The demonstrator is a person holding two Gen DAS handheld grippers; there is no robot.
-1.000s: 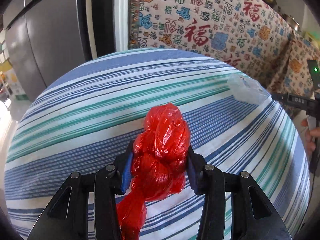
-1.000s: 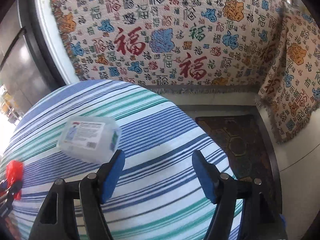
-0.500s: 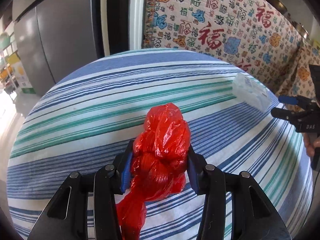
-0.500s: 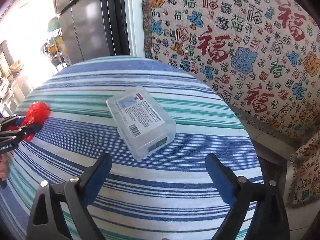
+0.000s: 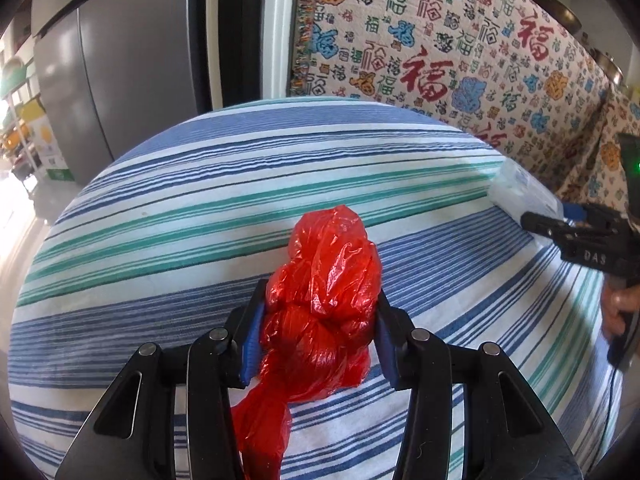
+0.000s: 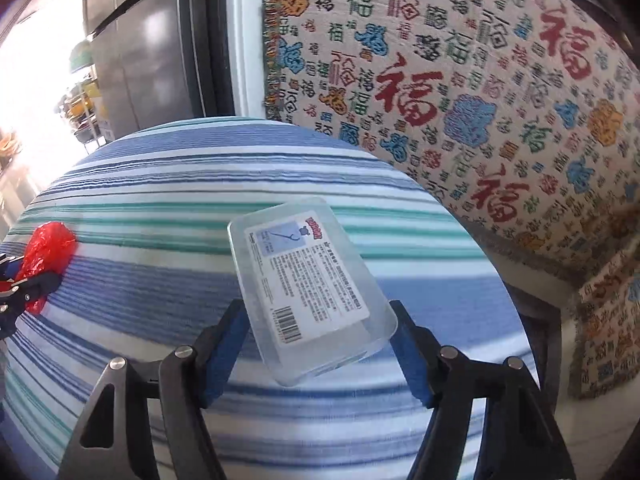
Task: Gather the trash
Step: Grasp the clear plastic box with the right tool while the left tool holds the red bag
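My left gripper [image 5: 318,332] is shut on a crumpled red plastic bag [image 5: 326,292] and holds it just above the striped tablecloth [image 5: 200,200]. The bag also shows at the left edge of the right wrist view [image 6: 46,248]. A clear plastic box [image 6: 308,284] with a printed label lies on the cloth. My right gripper [image 6: 320,340] is open, its blue pads on either side of the box's near end, not pressing on it. In the left wrist view the box [image 5: 520,192] and the right gripper [image 5: 576,232] sit at the far right.
A patterned blanket with red and blue characters [image 6: 460,80] hangs close behind the table on the right. A steel fridge [image 5: 112,64] stands behind on the left. The table's right edge drops to the floor [image 6: 532,300].
My right gripper has swung left and moved in over the clear box, so the box now lies between its open fingers. My left gripper still holds the red bag in place.
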